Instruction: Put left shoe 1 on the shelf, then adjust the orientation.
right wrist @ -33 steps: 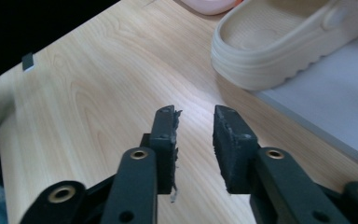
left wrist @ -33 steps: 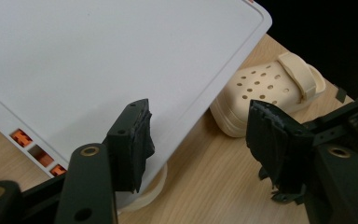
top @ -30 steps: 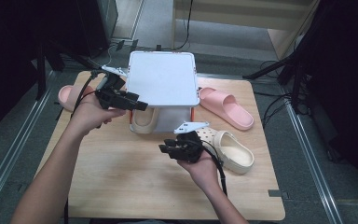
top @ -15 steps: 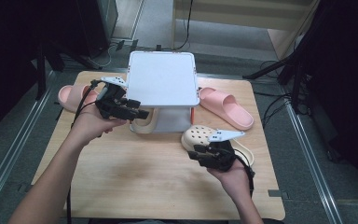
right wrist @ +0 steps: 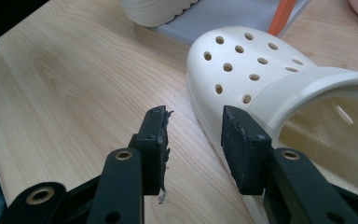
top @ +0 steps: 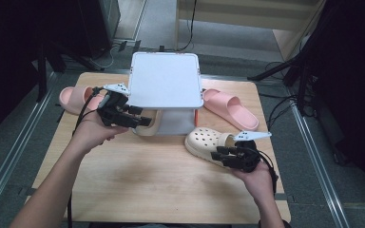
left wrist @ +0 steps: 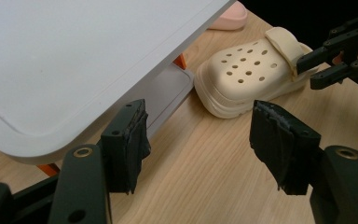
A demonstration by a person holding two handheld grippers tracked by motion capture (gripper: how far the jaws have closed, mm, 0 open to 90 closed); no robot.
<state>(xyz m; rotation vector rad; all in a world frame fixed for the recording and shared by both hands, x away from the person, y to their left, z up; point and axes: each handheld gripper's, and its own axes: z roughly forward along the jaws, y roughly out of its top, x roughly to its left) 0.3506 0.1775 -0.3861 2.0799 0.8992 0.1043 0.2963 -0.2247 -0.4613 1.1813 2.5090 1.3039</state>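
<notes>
While the cream clog [top: 208,143] lies on the wooden counter [top: 138,185] just in front of the white two-tier rack [top: 165,85], the right gripper [right wrist: 193,135] has its jaws parted at the clog's side wall, having just opened further, with nothing pinched between them. The left gripper [left wrist: 200,140] holds its jaws wide and empty near the rack's lower shelf, where a second cream clog [top: 148,128] sits. A shallow bite on that soft rim could let the shoe twist or slip free.

Two black handheld grippers [top: 138,118] [top: 221,153] with brass-ringed screws, worn black pads [right wrist: 156,140], grey triangular plates, trailing black cables; forearms unsleeved.
</notes>
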